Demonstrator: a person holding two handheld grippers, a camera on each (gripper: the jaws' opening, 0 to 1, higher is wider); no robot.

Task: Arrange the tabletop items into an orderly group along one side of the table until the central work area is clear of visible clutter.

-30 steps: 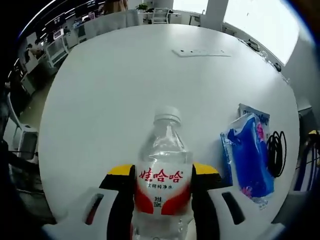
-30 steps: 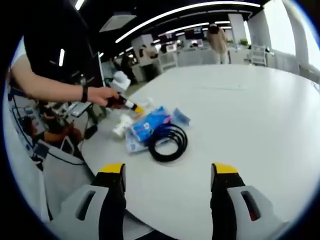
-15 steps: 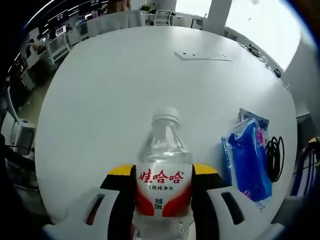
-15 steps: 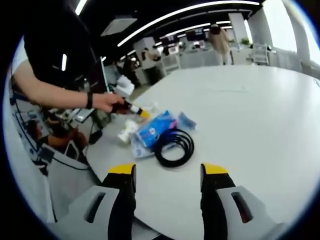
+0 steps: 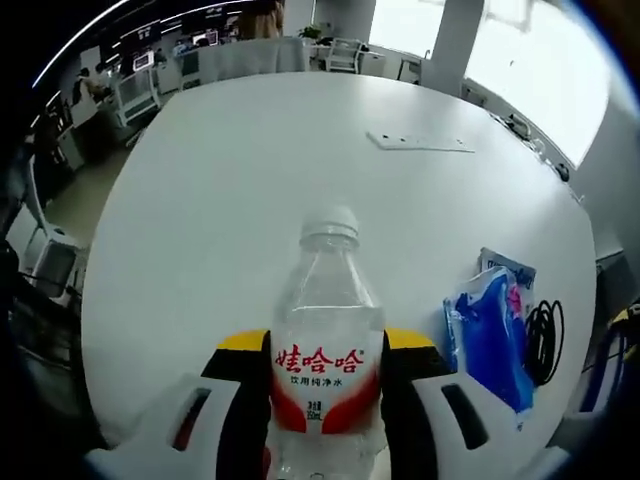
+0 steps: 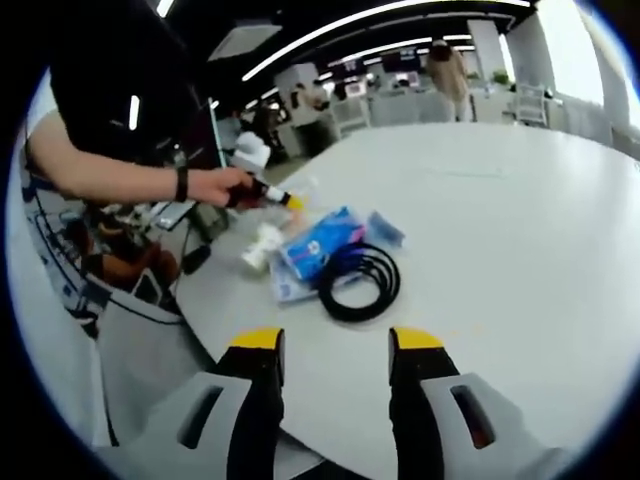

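The left hand-held gripper [image 5: 325, 365] clamps an upright water bottle [image 5: 326, 350].

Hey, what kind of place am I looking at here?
Most likely an open-plan office. A large round white table stands in the foreground, rows of desks with monitors run behind it under long strip ceiling lights, and a person stands by the far desks.

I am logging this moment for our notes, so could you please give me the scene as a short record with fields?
left gripper: shut on the water bottle, upright
right gripper: open, holding nothing, above the table edge
grouped items: blue packet, black cable coil beside it
other: a hand on the left gripper near the packet
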